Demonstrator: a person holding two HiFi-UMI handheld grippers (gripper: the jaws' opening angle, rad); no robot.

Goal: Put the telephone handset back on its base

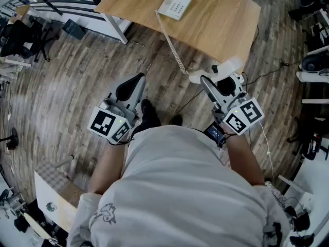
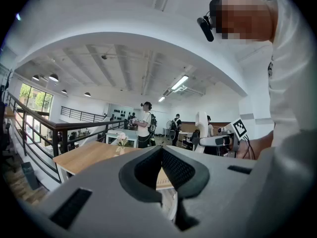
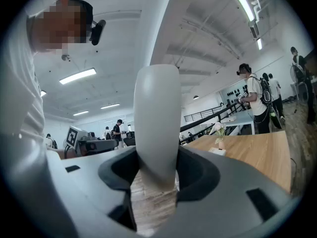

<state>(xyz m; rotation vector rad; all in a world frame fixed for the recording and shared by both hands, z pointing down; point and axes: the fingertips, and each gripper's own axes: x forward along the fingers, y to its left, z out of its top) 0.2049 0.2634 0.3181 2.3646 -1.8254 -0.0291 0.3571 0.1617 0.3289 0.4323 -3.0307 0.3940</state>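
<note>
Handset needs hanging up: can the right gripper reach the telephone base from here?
Probably not yet: the right gripper, holding the handset, hangs over the floor off the table, whose far edge bears the telephone base. Nothing blocks the way.

Table (image 1: 226,19) top centre of head view, telephone base (image 1: 174,5) on it near the frame's top edge. Cord (image 1: 172,48) runs from base down off the table edge to handset (image 1: 218,70), centre right, below the table, between right gripper (image 1: 218,84) jaws. Left gripper (image 1: 129,89) centre left, well apart from handset. Person's torso (image 1: 180,189) fills the bottom.
</note>
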